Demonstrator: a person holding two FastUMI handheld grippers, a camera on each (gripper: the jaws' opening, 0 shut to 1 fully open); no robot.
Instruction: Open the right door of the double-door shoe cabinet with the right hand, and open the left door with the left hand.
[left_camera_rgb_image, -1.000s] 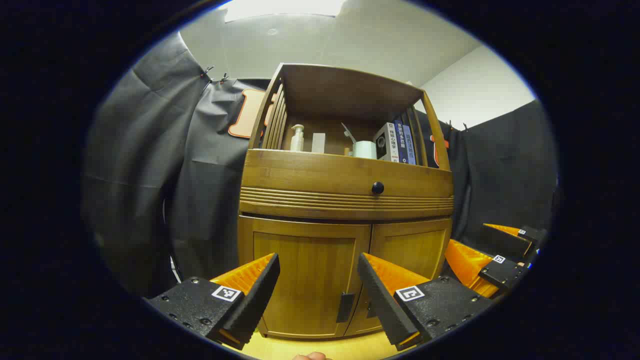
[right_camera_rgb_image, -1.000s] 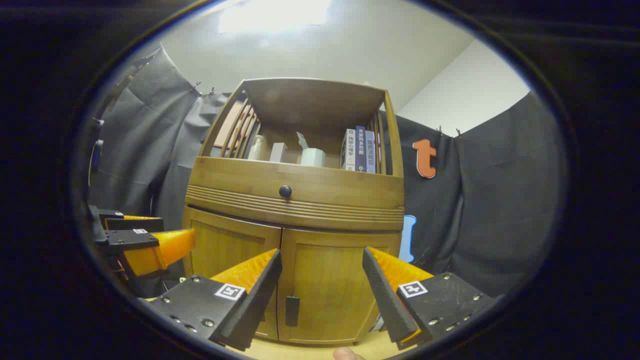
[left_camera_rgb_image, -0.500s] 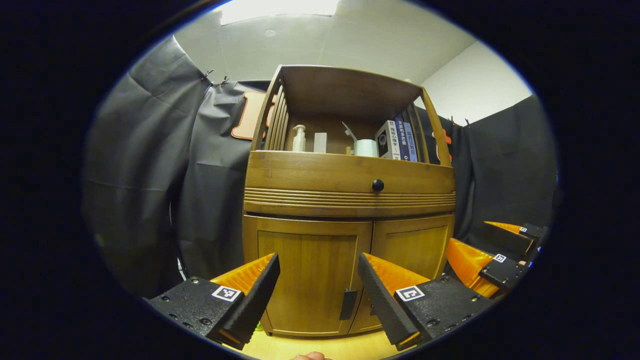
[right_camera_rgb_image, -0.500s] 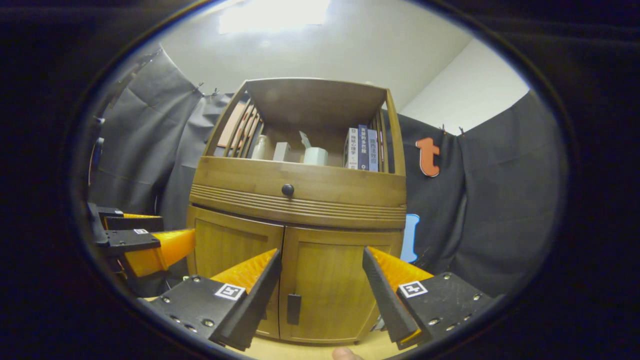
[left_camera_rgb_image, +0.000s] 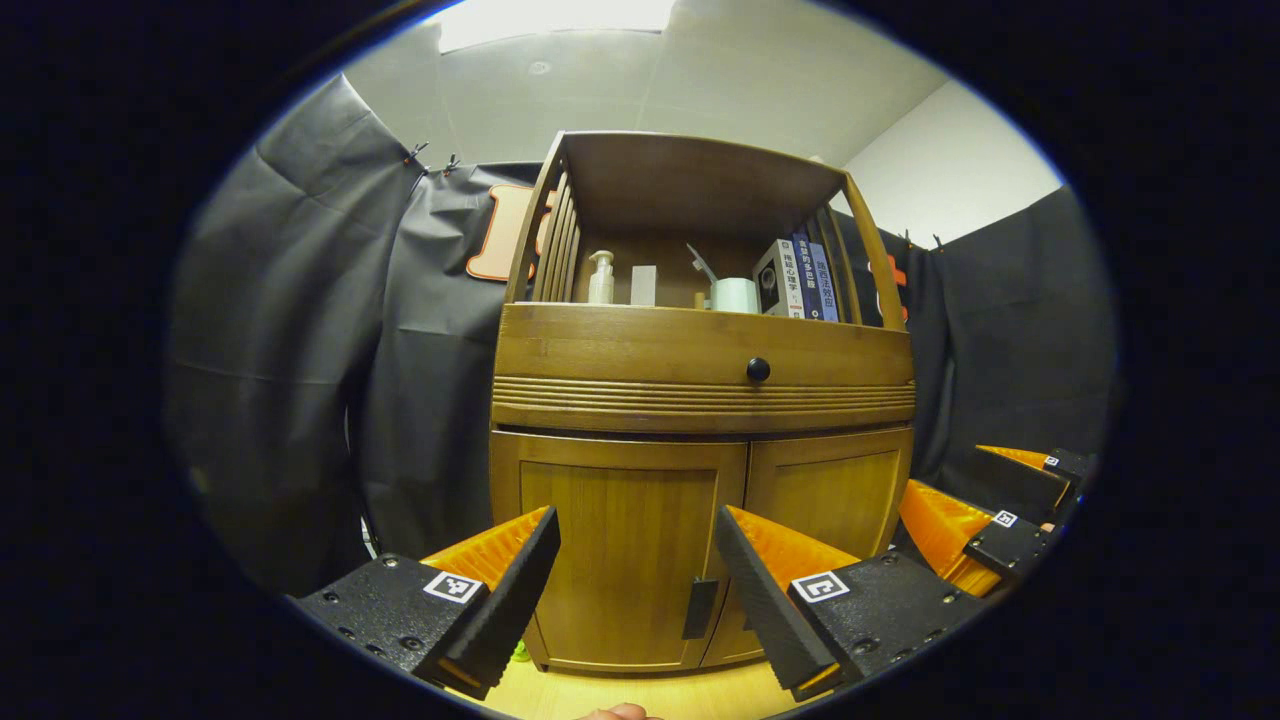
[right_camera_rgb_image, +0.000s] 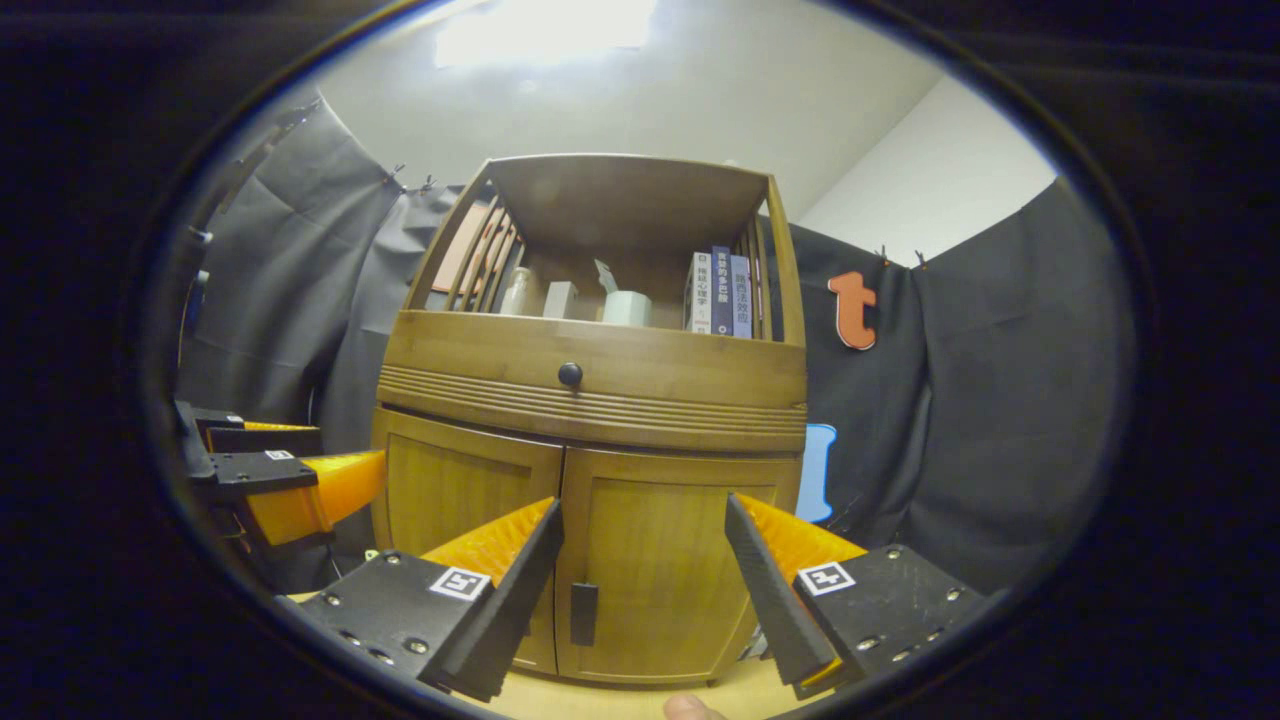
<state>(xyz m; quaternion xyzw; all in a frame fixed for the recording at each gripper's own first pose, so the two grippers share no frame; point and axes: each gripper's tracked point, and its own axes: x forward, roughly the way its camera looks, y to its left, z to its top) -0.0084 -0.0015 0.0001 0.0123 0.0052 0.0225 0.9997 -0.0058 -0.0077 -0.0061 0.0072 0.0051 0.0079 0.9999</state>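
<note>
Hovering short of the cabinet (left_camera_rgb_image: 700, 370), both tongs stand wide with nothing between their fingers. The left tongs (left_camera_rgb_image: 637, 560) frame the left door (left_camera_rgb_image: 620, 560) in the left gripper view, and the right tongs (right_camera_rgb_image: 645, 555) frame the right door (right_camera_rgb_image: 670, 570) in the right gripper view. That pairing suits the task, one hand to each door, and the wide spread looks meant for closing over a handle.

Both doors are shut and meet at the middle seam. Each carries a small dark handle low by that seam: the left handle (left_camera_rgb_image: 698, 607) and the right handle (right_camera_rgb_image: 583, 613). In the left gripper view the right handle is mostly hidden behind that view's own finger. Neither tongs touches a handle yet; the approach is not finished.

A light wood floor (left_camera_rgb_image: 640, 695) shows at the cabinet's foot, cut off by the view's edge, as is a fingertip (right_camera_rgb_image: 690, 708) of the person. How the doors hinge cannot be made out.

Above the doors sits a drawer front with a round knob (left_camera_rgb_image: 757, 370). Farther up, the open shelf holds a pump bottle (left_camera_rgb_image: 601, 278), a pale cup (left_camera_rgb_image: 735, 295) and upright books (left_camera_rgb_image: 795, 280); what stands deeper on that shelf is too dim to tell.
</note>
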